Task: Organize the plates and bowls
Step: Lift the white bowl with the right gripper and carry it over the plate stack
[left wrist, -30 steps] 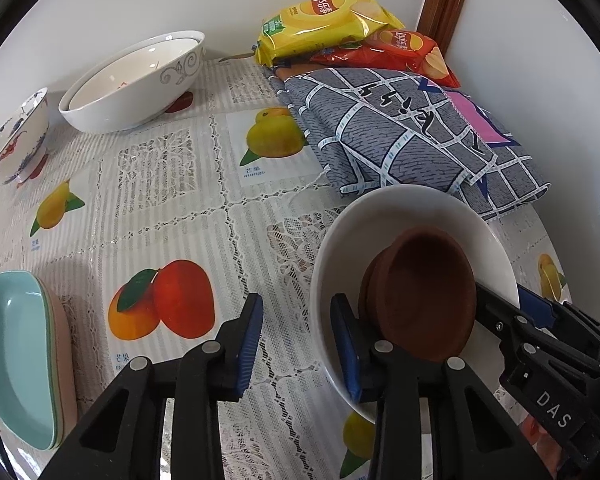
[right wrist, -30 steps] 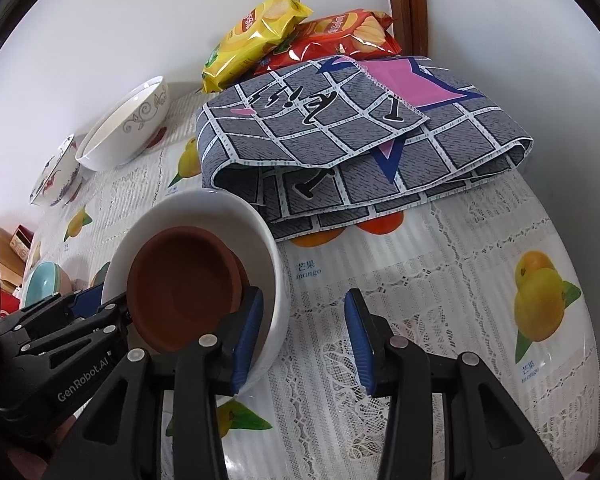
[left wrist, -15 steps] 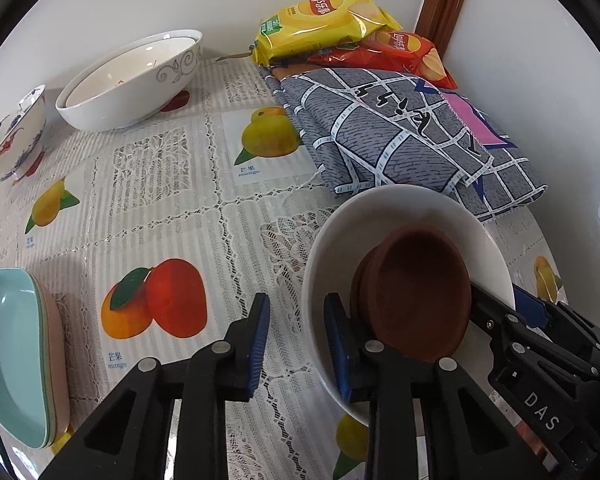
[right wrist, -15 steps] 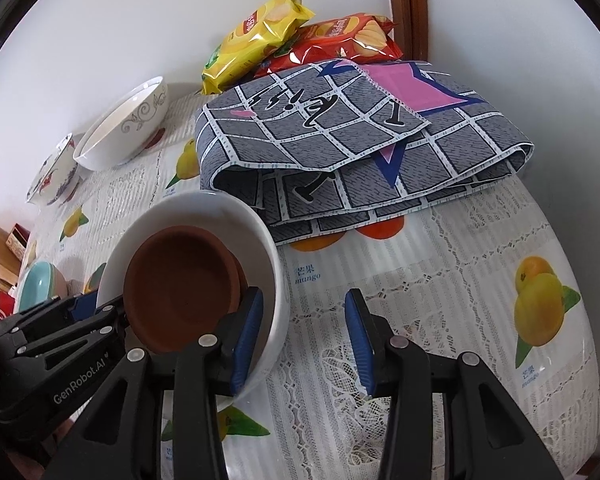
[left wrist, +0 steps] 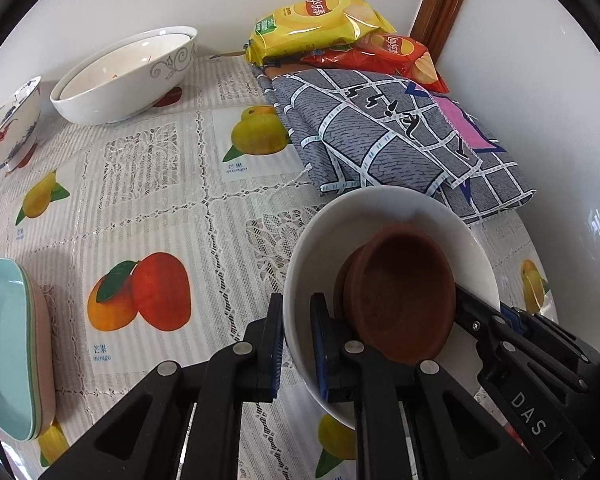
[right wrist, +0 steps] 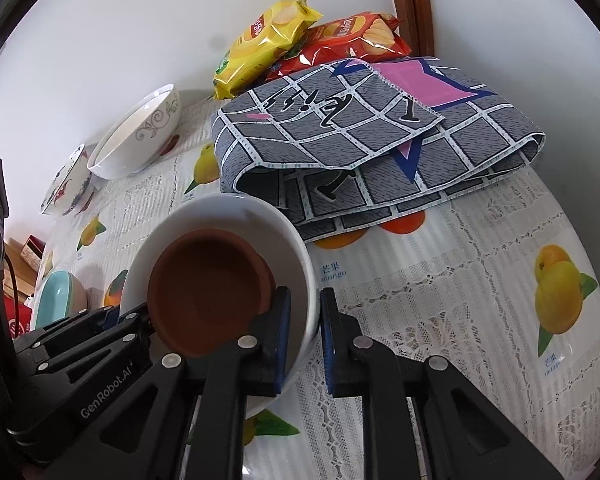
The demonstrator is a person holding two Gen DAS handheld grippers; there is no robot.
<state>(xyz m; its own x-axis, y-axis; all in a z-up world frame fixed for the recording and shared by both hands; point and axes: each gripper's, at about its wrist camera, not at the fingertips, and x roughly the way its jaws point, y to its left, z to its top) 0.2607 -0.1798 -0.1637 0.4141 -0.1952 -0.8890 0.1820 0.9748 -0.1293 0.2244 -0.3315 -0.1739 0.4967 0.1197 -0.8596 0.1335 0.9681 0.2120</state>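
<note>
A plain white bowl (left wrist: pixel 384 216) with two stacked brown clay dishes (left wrist: pixel 404 296) inside sits near the table's right end. My left gripper (left wrist: pixel 296 340) is shut on its left rim, one finger inside and one outside. My right gripper (right wrist: pixel 302 328) is shut on the opposite rim of the white bowl (right wrist: pixel 220 216), beside the brown dishes (right wrist: pixel 208 288). A large patterned white bowl (left wrist: pixel 124 76) and a blue-and-red painted bowl (left wrist: pixel 8 124) stand at the far left. Stacked teal and pink plates (left wrist: pixel 8 344) lie at the near left.
A folded grey checked cloth (left wrist: pixel 396 136) lies just behind the white bowl, with yellow (left wrist: pixel 316 20) and red (left wrist: pixel 396 56) chip bags on it against the wall. A fruit-print tablecloth (left wrist: pixel 148 200) covers the table. White walls meet at the right corner.
Both grippers have closed from open onto the white bowl's rim, left on one side and right on the other. The bowl has shifted slightly.
</note>
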